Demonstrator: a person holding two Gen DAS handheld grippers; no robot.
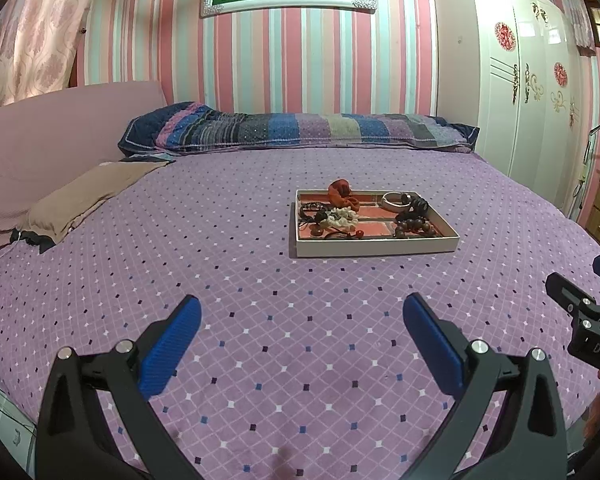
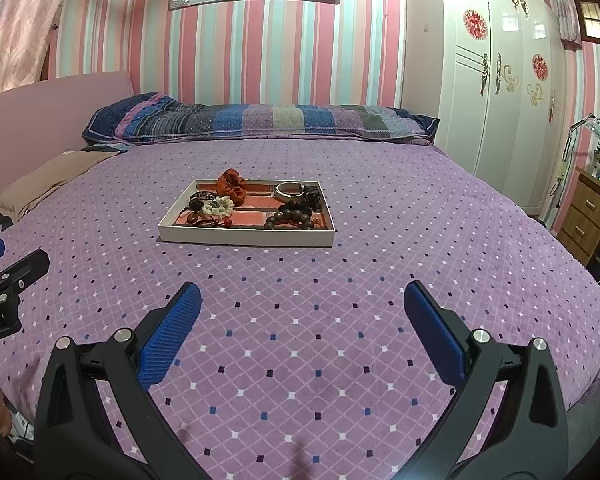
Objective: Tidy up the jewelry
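Note:
A shallow white tray (image 1: pixel 374 247) (image 2: pixel 244 239) with a red lining sits on the purple bedspread, far ahead of both grippers. It holds an orange scrunchie (image 1: pixel 342 196) (image 2: pixel 232 187), a cream scrunchie (image 1: pixel 342 218) (image 2: pixel 219 206), dark wooden bead bracelets (image 1: pixel 414 226) (image 2: pixel 294 216), a white bangle (image 1: pixel 394 200) (image 2: pixel 290 190) and dark hair ties. My left gripper (image 1: pixel 302 312) is open and empty above the bedspread. My right gripper (image 2: pixel 302 300) is open and empty, beside the left one.
The bed (image 1: pixel 260 300) carries a striped quilt roll (image 1: pixel 300 130) at the wall, a pink cushion and a tan pillow (image 1: pixel 88 196) at the left. A white wardrobe (image 2: pixel 500 100) and a wooden drawer unit (image 2: pixel 588 216) stand to the right.

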